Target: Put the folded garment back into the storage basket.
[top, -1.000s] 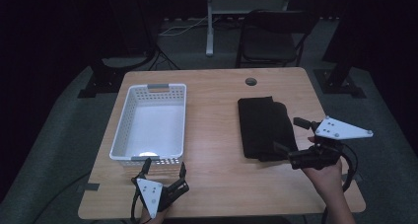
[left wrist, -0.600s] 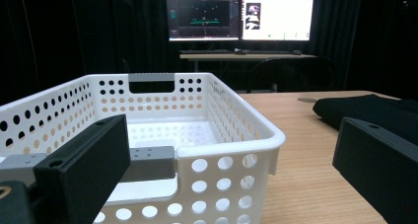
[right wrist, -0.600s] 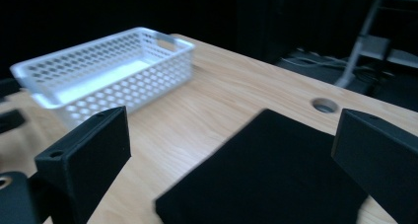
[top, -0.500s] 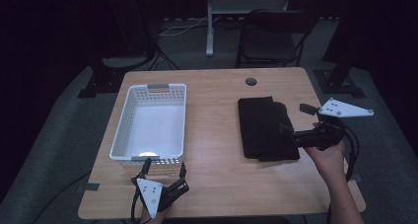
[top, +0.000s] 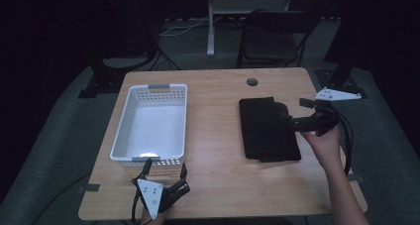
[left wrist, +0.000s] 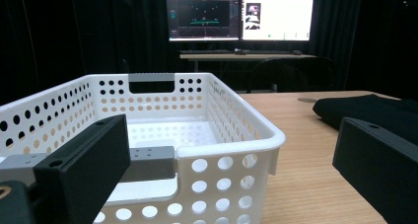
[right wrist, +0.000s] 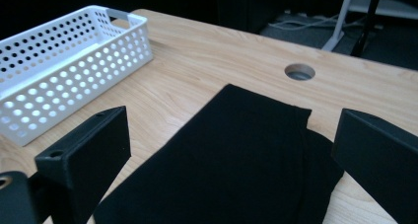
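Observation:
A folded black cloth (top: 267, 128) lies on the right half of the wooden table (top: 213, 136); the right gripper view shows the cloth (right wrist: 236, 160) spread between and below the jaws. My right gripper (top: 292, 117) hovers open at the cloth's right edge, held by a hand (top: 324, 145). A white perforated basket (top: 151, 123) stands empty on the left. My left gripper (top: 163, 168) rests open at the table's front edge, just before the basket's near wall (left wrist: 217, 179).
A round cable hole (top: 252, 82) sits near the table's far edge. A dark chair (top: 275, 34) stands behind the table. Two lit monitors (left wrist: 239, 19) stand on a desk beyond. Bare wood lies between basket and cloth.
My right gripper has moved away from me and slightly up along the cloth's right edge. The left gripper has stayed still.

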